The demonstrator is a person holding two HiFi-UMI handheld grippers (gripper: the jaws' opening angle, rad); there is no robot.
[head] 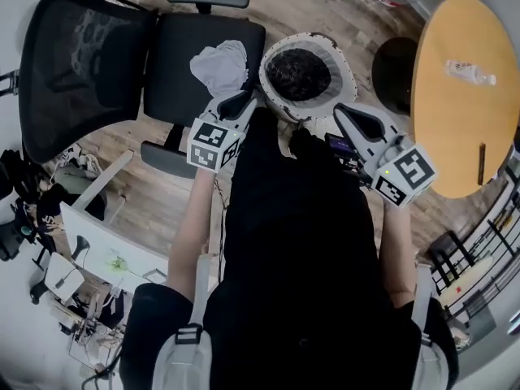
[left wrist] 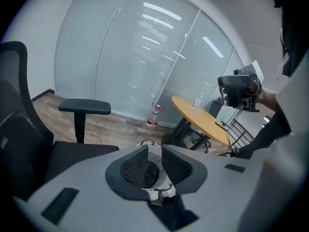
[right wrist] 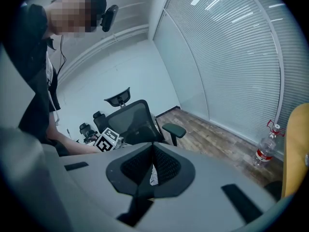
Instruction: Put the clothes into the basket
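A white round basket [head: 335, 62] stands on the wood floor beside a black office chair [head: 175, 63], with dark clothing [head: 299, 74] inside it. A pale grey garment [head: 221, 65] lies crumpled on the chair seat. My left gripper [head: 248, 96] hangs at the basket's left rim, just right of that garment. Its jaws stand slightly apart with nothing held, and in the left gripper view [left wrist: 155, 149] the basket [left wrist: 155, 154] shows through the gap. My right gripper [head: 340, 108] is by the basket's near right rim, its jaws together at the tips [right wrist: 152, 145] and empty.
A round wooden table [head: 463, 128] carrying a small bottle [head: 470, 72] stands to the right on a black base [head: 396, 65]. A water bottle [left wrist: 152, 121] stands on the floor by the blinds. Cluttered gear [head: 49, 218] lies at the lower left.
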